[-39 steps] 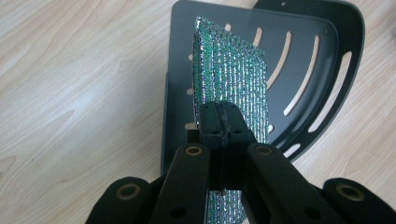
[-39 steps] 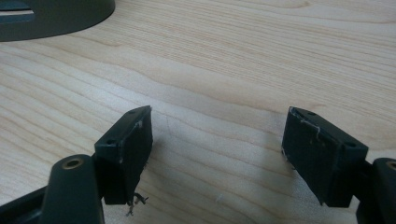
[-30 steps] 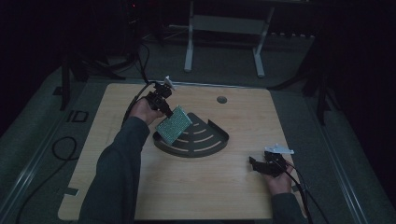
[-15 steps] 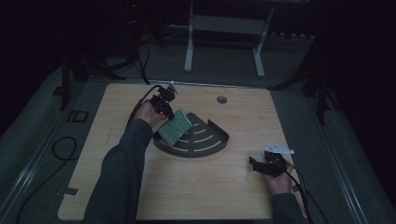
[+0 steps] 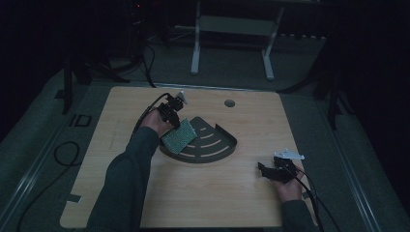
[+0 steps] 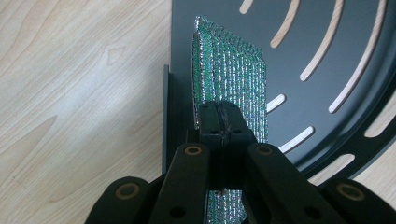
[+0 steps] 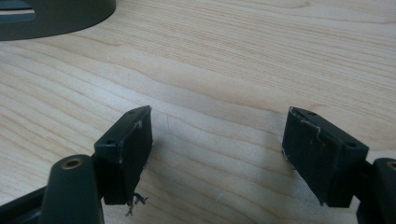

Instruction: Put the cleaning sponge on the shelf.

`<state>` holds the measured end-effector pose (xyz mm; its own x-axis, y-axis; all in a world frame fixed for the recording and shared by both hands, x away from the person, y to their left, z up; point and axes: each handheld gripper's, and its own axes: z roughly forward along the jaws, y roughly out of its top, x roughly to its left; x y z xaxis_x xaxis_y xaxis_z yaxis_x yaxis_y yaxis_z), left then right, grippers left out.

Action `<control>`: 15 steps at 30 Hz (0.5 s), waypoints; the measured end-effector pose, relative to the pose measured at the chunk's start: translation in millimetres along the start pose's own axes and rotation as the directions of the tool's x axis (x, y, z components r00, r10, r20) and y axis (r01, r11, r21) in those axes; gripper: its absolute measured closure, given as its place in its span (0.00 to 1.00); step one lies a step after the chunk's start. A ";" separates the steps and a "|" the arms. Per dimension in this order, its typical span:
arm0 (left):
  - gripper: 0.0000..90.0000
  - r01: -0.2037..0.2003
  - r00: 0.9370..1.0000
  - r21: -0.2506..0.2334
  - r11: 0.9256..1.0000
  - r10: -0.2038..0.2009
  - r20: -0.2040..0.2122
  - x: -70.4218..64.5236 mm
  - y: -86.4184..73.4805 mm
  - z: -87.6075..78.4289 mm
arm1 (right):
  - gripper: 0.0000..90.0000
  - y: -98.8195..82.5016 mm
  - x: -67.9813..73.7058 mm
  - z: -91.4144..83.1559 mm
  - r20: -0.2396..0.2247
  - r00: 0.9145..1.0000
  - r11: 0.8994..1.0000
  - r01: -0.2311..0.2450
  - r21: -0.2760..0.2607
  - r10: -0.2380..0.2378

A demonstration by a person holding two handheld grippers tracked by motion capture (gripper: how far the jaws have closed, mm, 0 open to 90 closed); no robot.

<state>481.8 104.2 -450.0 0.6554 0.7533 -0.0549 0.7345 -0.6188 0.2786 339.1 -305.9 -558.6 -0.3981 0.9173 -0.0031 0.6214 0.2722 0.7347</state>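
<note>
Glittery woven scourer, perhaps metallic

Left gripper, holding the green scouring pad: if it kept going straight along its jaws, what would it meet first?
Most likely the dark slotted tray. The left gripper, shut on the green scouring pad, points down at the tray's floor just inside its straight wall. The pad's far edge would touch first, though depth is hard to judge.

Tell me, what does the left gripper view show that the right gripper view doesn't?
The left gripper view shows the left gripper clamped on a green scouring pad, held edge-up over the dark slotted tray beside its straight wall. The right gripper view shows the right gripper with its jaws wide apart and nothing between them, low over bare wood. Both show the wooden table and some part of that tray.
</note>
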 end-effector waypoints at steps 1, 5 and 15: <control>1.00 0.000 1.000 0.000 1.000 0.000 0.001 0.2 -0.4 0.4 | 0.27 0.0 0.0 0.0 0.000 1.000 1.000 0.000 0.000 0.000; 1.00 0.005 1.000 -0.002 1.000 -0.005 0.000 0.6 -1.7 1.5 | 0.27 0.0 0.0 0.0 0.000 1.000 1.000 0.000 0.000 0.000; 0.99 0.010 1.000 0.010 1.000 -0.010 -0.018 6.6 -5.1 8.7 | 0.27 0.0 0.0 0.0 0.000 1.000 1.000 0.000 0.000 0.000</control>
<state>483.9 110.3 -460.1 0.6450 0.7631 -0.0404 0.7426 -0.6135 0.2686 339.1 -305.9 -558.6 -0.3983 0.9173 -0.0033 0.6213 0.2724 0.7347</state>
